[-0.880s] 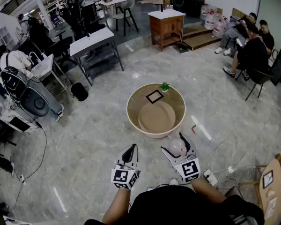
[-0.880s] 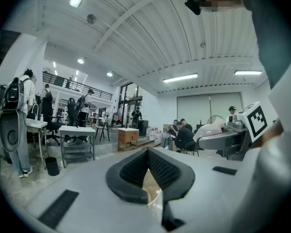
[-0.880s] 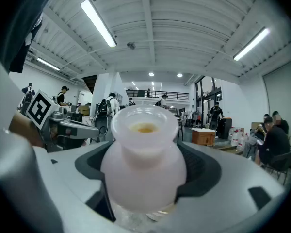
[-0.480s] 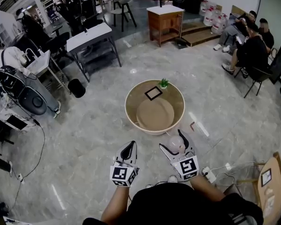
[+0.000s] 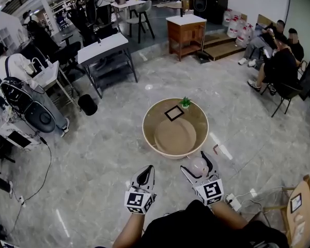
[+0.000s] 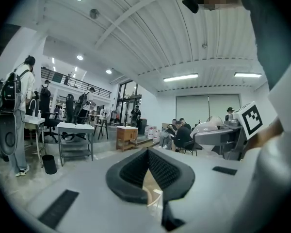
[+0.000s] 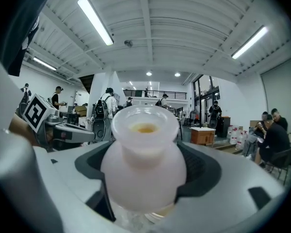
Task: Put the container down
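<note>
Holding the whitish container (image 7: 144,164) between wide jaws, the right gripper (image 5: 195,161) hangs near the round desk (image 5: 174,155), over open floor (image 5: 93,154); the left gripper (image 5: 146,169) is closed, empty

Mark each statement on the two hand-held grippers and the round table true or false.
1. The right hand-held gripper grips a whitish container. True.
2. The left hand-held gripper is open around a cup. False: its jaws are together with nothing between them.
3. The container stands on the round table. False: it is held in the right hand-held gripper, over the floor on the person's side of the table.
4. A small green plant stands on the table near a black-framed square card. True.
</note>
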`<state>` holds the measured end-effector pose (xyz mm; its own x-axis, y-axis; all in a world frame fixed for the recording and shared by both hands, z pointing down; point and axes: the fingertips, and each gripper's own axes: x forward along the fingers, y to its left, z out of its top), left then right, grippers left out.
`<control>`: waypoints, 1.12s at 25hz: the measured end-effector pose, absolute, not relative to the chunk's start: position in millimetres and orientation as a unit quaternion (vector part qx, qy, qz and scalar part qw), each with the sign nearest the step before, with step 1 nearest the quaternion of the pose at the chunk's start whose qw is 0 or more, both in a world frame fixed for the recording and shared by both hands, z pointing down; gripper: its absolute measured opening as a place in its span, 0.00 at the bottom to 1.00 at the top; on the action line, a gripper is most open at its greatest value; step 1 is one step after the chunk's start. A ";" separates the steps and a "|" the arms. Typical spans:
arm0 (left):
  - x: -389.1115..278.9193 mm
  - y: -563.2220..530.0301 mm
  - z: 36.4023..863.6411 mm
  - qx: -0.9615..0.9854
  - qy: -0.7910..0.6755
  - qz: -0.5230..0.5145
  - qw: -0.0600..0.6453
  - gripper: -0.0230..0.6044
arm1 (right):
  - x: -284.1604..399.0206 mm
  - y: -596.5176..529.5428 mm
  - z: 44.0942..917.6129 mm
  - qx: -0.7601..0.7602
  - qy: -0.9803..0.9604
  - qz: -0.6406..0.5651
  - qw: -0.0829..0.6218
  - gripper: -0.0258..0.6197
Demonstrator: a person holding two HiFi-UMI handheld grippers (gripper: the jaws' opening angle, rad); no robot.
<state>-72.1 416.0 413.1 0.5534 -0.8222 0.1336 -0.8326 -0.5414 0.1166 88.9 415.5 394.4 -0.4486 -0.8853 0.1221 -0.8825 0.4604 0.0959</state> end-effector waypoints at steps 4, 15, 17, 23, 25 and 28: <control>-77.8 395.7 417.9 0.877 -0.472 0.035 0.083 0.02 | 82.9 394.2 398.2 0.518 -0.852 -0.004 0.074 0.67; -52.7 252.8 443.6 0.862 -0.498 0.073 0.067 0.02 | 121.3 239.2 423.2 0.508 -0.856 0.008 0.091 0.67; -45.6 222.4 448.0 0.856 -0.505 0.079 0.073 0.02 | 128.8 209.3 429.1 0.497 -0.862 0.006 0.102 0.67; -16.2 145.4 449.2 0.854 -0.506 0.087 0.084 0.02 | 149.9 128.4 438.0 0.479 -0.871 0.007 0.112 0.67; -10.7 126.7 449.3 0.853 -0.508 0.083 0.086 0.02 | 153.4 108.1 441.1 0.475 -0.872 0.004 0.115 0.67; -4.4 105.1 453.3 0.855 -0.505 0.086 0.087 0.02 | 158.1 84.5 446.5 0.473 -0.873 0.011 0.116 0.67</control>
